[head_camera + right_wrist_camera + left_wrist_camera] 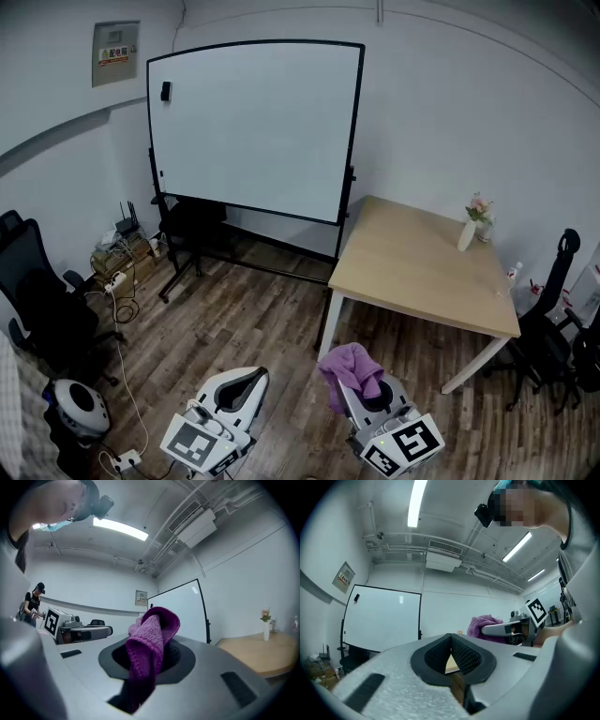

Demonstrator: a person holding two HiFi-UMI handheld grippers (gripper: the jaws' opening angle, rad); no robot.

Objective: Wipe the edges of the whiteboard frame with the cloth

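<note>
A whiteboard (253, 127) with a black frame (352, 141) stands on a rolling stand against the far wall; it also shows in the left gripper view as whiteboard (382, 618) and in the right gripper view as whiteboard (180, 613). A purple cloth (352, 368) is pinched in my right gripper (367, 384), bunched above the jaws, cloth (149, 644). My left gripper (246, 378) is low at the bottom left, jaws closed with nothing between them. Both grippers are well short of the board.
A wooden table (427, 267) on white legs stands right of the board, with a small vase of flowers (473, 223) on it. Black office chairs (37, 300) sit at left, another chair (558, 328) at right. Cables and a power strip (122, 459) lie on the wood floor.
</note>
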